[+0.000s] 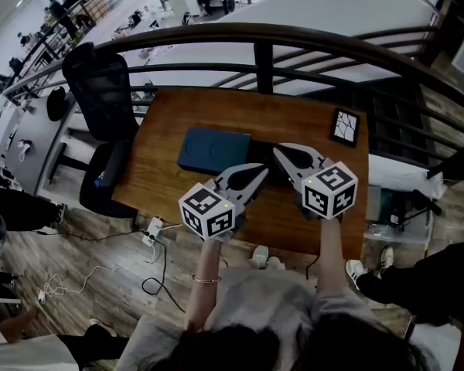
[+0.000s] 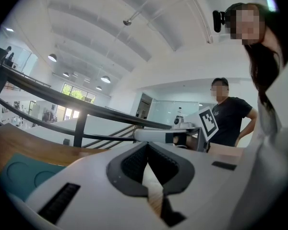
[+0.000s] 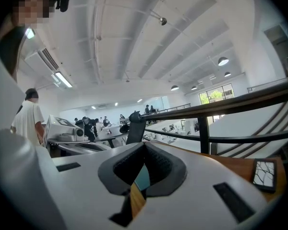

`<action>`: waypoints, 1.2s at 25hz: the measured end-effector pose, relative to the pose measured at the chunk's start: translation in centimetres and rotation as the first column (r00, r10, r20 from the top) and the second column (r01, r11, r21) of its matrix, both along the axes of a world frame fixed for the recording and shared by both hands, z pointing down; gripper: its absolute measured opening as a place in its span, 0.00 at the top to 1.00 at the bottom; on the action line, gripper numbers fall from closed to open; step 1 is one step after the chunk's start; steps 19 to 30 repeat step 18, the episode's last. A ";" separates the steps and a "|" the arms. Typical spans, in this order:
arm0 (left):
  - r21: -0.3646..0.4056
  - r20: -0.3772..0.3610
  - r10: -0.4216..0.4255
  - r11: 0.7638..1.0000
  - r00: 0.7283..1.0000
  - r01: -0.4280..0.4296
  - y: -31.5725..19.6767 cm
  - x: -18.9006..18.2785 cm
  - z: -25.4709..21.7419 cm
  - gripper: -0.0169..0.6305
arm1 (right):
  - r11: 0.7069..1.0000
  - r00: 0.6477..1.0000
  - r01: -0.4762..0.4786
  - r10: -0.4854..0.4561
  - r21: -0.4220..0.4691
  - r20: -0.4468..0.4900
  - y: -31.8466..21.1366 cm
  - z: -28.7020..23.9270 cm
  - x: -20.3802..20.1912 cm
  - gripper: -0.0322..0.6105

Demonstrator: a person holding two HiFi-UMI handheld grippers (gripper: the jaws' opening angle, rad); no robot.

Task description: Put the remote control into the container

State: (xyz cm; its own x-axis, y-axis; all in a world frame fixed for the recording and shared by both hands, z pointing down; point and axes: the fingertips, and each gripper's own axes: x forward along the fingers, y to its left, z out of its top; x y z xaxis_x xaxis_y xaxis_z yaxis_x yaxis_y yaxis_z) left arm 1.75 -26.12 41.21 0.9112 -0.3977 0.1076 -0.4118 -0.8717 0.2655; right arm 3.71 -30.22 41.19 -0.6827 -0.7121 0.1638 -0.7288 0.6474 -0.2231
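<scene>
A: Head view first; what lies on the bench [image 1: 178, 118]?

B: A dark teal container [image 1: 213, 149] lies flat, left of the middle of the frame; a black tile with white crack lines [image 1: 344, 127] lies near the bench's upper right corner, well apart from it.

A: And the remote control [image 1: 264, 151]?

B: A slim dark shape lies on the wood against the container's right edge, outside the container; I take that for it, though it is too dark to be sure.

A: The grippers?

B: The left gripper [image 1: 260, 171] and the right gripper [image 1: 281, 152] hover side by side at lower centre; both sets of tips point toward that dark shape.

A: Left gripper view?

B: Its jaws are together at the tips, clamped on nothing; bench wood shows through the slit nearer the camera; the container sits at lower left; the right gripper lies across the middle, and a person in a dark shirt [image 2: 230, 114] stands behind it.

A: Right gripper view?

B: Jaws pressed together, empty; teal and wood show through the slit; the tile is at lower right; the left gripper is at the left, beside a person in a white shirt [image 3: 29, 119].
</scene>
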 end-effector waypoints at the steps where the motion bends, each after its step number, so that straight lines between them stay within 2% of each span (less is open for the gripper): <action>1: 0.003 0.001 0.000 1.000 1.000 0.000 0.1 0.0 -0.1 0.97 | 1.000 1.000 0.001 -0.001 0.003 0.002 0.1 0.0 0.0 0.91; 30: 0.032 0.009 -0.002 0.999 1.000 0.001 0.9 -0.1 -1.3 0.97 | 1.000 1.000 0.016 -0.016 0.020 0.003 1.0 -0.4 -0.1 0.91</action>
